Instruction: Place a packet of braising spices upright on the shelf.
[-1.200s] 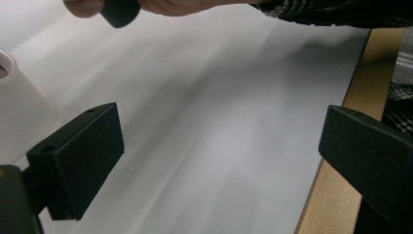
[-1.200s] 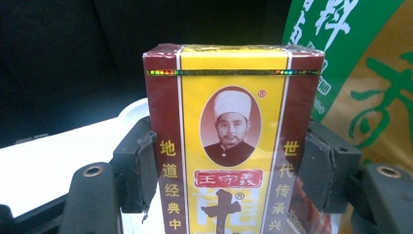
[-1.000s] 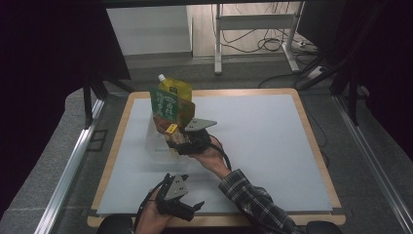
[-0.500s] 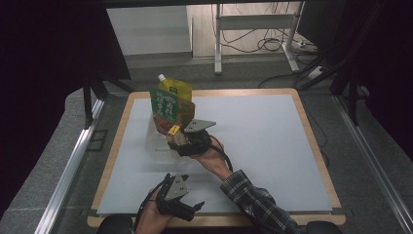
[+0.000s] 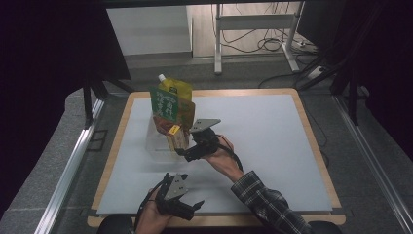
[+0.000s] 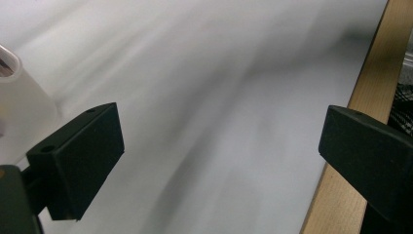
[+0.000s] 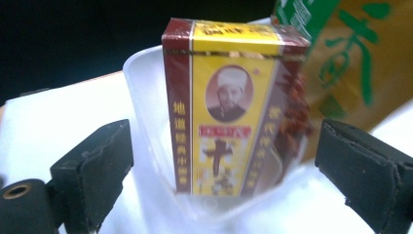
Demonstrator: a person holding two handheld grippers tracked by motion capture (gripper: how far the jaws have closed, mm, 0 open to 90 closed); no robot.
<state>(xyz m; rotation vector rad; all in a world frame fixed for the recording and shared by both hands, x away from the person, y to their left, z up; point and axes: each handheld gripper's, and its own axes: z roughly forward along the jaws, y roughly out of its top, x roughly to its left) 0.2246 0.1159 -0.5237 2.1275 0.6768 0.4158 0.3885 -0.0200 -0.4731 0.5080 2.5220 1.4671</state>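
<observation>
A red and yellow box [image 7: 229, 107] stands upright inside a clear plastic container [image 7: 146, 92], with a green and yellow spouted pouch [image 7: 341, 58] behind it. My right gripper [image 7: 221, 146] is open, its jaws on either side of the box and not touching it. In the high view the box [image 5: 176, 135] and pouch [image 5: 170, 100] sit in the container [image 5: 158, 144] at the table's left, and the right gripper [image 5: 182, 153] points at them from the right. My left gripper [image 5: 197, 204] rests open near the front edge, with nothing between its jaws [image 6: 219, 141].
The white table top [image 5: 263, 141] has a wooden border [image 6: 370, 97] all round. A metal rail [image 5: 73, 161] runs along the left side. Beyond the far edge stand a metal frame's legs [image 5: 219, 44] and floor cables.
The right gripper has shifted very slightly back from the container. The left gripper and the items in the container have not moved.
</observation>
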